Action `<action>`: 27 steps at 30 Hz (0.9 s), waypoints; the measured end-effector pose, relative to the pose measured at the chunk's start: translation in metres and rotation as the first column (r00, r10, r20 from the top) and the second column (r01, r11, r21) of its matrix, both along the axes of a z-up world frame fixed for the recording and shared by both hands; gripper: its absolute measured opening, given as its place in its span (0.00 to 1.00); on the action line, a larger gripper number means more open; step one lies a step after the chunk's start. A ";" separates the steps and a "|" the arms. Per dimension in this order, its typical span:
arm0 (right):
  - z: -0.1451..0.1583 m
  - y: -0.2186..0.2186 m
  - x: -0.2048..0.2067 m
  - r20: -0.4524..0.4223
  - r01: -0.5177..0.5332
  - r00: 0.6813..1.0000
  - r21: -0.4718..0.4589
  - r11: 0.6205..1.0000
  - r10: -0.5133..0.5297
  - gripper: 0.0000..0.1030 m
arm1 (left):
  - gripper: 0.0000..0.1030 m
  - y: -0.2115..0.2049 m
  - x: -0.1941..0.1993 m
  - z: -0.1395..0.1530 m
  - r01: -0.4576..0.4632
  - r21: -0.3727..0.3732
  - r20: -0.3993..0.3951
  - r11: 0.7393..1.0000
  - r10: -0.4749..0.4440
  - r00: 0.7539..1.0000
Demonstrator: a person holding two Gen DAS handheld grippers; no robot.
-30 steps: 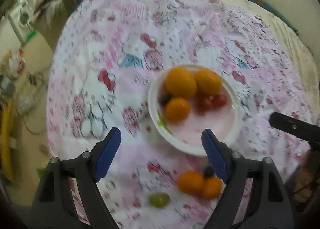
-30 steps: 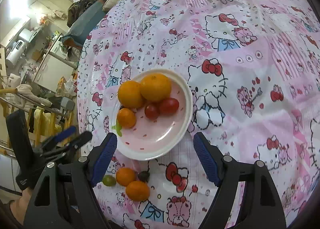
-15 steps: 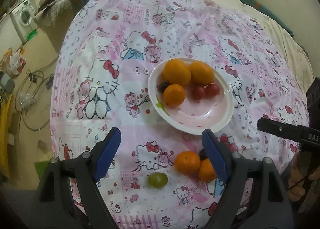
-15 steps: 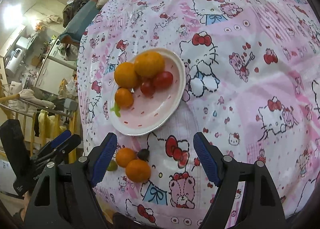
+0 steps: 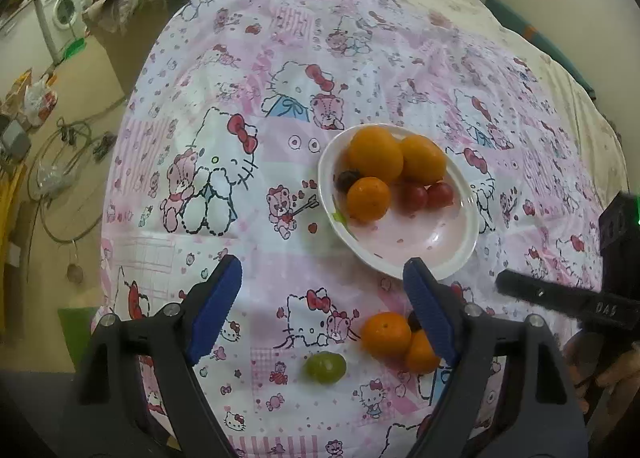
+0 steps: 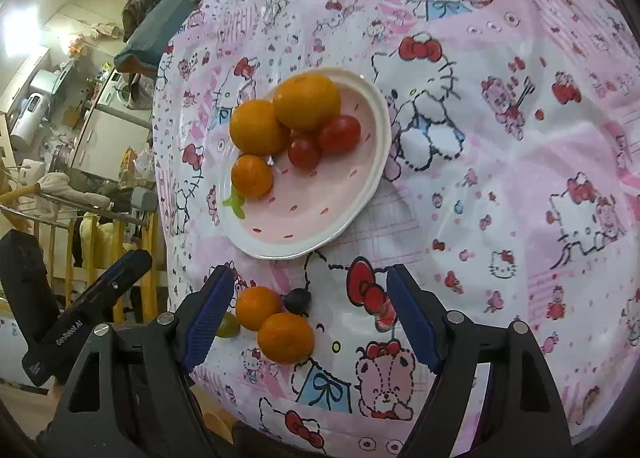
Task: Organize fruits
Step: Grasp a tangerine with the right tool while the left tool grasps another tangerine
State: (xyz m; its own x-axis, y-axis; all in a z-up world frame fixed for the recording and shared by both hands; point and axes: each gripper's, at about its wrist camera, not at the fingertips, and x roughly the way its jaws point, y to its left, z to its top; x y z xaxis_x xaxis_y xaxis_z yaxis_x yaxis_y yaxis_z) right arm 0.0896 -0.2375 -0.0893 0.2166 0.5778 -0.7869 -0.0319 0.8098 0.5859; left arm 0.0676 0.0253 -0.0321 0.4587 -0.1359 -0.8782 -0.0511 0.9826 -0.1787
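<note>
A white and pink plate (image 5: 448, 246) (image 6: 320, 225) holds two large oranges (image 5: 375, 153) (image 6: 306, 101), a small mandarin (image 5: 368, 198) (image 6: 252, 176), two red tomatoes (image 5: 440, 194) (image 6: 339, 133) and a dark grape (image 5: 346, 179). On the cloth near the front lie two mandarins (image 5: 386, 334) (image 6: 285, 337), a dark grape (image 6: 297, 300) and a green grape (image 5: 325, 366) (image 6: 228, 325). My left gripper (image 5: 322, 308) is open above the cloth. My right gripper (image 6: 310, 312) is open over the loose fruit; it shows at the right in the left wrist view (image 5: 560, 298).
The round table carries a pink Hello Kitty cloth (image 5: 248, 161) (image 6: 500, 161). Its front edge is near the loose fruit. Beyond the left edge are floor, cables (image 5: 64, 161), a washing machine (image 5: 62, 13) and furniture (image 6: 60, 185).
Both grippers have pulled back towards the table's front edge. The plate sits farther off in both views and the loose fruit now lies nearer the jaws. Both stay open.
</note>
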 end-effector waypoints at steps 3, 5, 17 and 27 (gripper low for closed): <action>-0.010 0.009 0.001 -0.034 -0.021 0.999 0.007 1.000 0.021 0.79 | 0.78 0.004 0.002 -0.002 -0.019 -0.014 -0.014 1.000 0.019 1.000; -0.017 0.018 0.000 -0.064 -0.056 0.996 0.010 0.998 0.056 0.79 | 0.78 0.006 0.003 -0.003 -0.028 -0.020 -0.023 0.999 0.027 0.999; -0.038 0.080 -0.027 -0.101 -0.339 0.939 -0.108 0.935 0.329 0.53 | 0.78 0.007 0.006 -0.007 -0.038 -0.062 -0.059 0.997 0.034 0.998; -0.021 0.061 -0.025 -0.040 -0.314 0.949 -0.113 0.943 0.312 0.45 | 0.78 0.003 0.006 -0.021 -0.023 -0.030 -0.112 0.999 0.019 0.994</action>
